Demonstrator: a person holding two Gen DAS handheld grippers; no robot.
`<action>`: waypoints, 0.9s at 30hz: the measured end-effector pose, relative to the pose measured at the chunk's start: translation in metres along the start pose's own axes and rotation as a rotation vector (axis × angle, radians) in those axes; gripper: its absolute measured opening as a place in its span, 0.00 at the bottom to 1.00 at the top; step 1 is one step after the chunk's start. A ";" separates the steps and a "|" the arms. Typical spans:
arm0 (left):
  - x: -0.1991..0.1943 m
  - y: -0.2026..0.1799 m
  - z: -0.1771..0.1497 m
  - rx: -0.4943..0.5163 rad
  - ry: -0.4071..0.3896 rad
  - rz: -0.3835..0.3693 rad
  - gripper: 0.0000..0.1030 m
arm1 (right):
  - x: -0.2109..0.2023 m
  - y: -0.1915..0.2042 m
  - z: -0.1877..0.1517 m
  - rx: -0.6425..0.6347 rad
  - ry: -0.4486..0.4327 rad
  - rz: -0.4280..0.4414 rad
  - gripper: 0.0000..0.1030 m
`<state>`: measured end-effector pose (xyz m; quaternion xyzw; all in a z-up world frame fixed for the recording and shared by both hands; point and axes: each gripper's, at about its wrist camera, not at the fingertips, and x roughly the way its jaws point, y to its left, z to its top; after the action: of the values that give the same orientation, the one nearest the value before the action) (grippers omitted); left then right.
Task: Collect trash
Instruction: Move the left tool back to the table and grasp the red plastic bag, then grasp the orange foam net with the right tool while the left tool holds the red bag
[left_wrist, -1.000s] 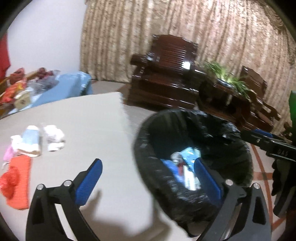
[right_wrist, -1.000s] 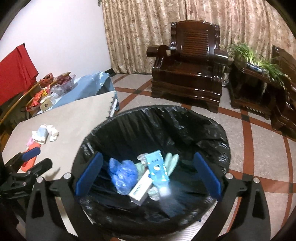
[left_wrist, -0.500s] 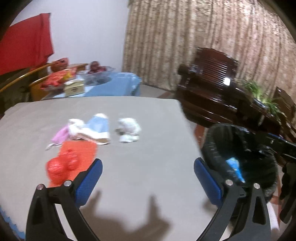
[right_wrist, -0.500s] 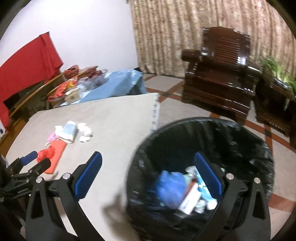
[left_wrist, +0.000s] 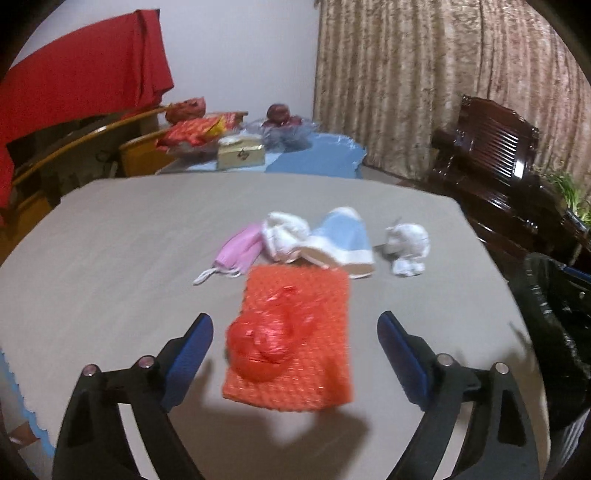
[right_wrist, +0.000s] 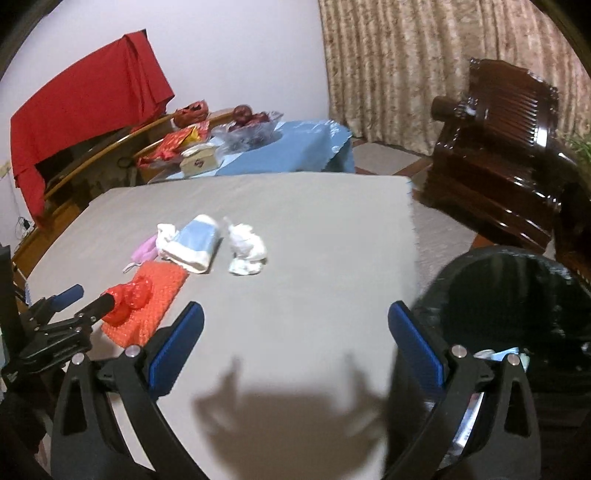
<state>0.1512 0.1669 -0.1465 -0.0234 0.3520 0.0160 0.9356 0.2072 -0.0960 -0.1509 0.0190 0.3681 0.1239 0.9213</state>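
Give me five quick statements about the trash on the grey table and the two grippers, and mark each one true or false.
1. The crumpled red plastic bag lies on the orange textured pad. True.
2. The left gripper is clamped on the red bag. False: its jaws are closing but stand wide on either side of the bag, not touching it.
3. The right gripper holds a white tissue. False: it is open and empty over bare grey table.
4. The crumpled white tissue lies apart from the pink face mask. True.
5. The bin with the black liner stands on the table. False: it stands beside the table's edge.
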 end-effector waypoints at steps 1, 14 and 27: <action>0.004 0.003 0.001 -0.005 0.006 -0.001 0.84 | 0.006 0.006 0.001 -0.002 0.005 0.007 0.94; 0.055 0.011 -0.004 -0.005 0.089 -0.067 0.53 | 0.040 0.041 -0.006 -0.068 0.060 0.018 0.94; 0.007 0.040 -0.007 -0.097 0.002 -0.043 0.41 | 0.051 0.070 -0.013 -0.096 0.065 0.037 0.94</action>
<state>0.1498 0.2067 -0.1572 -0.0764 0.3514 0.0127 0.9330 0.2189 -0.0162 -0.1859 -0.0224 0.3909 0.1591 0.9063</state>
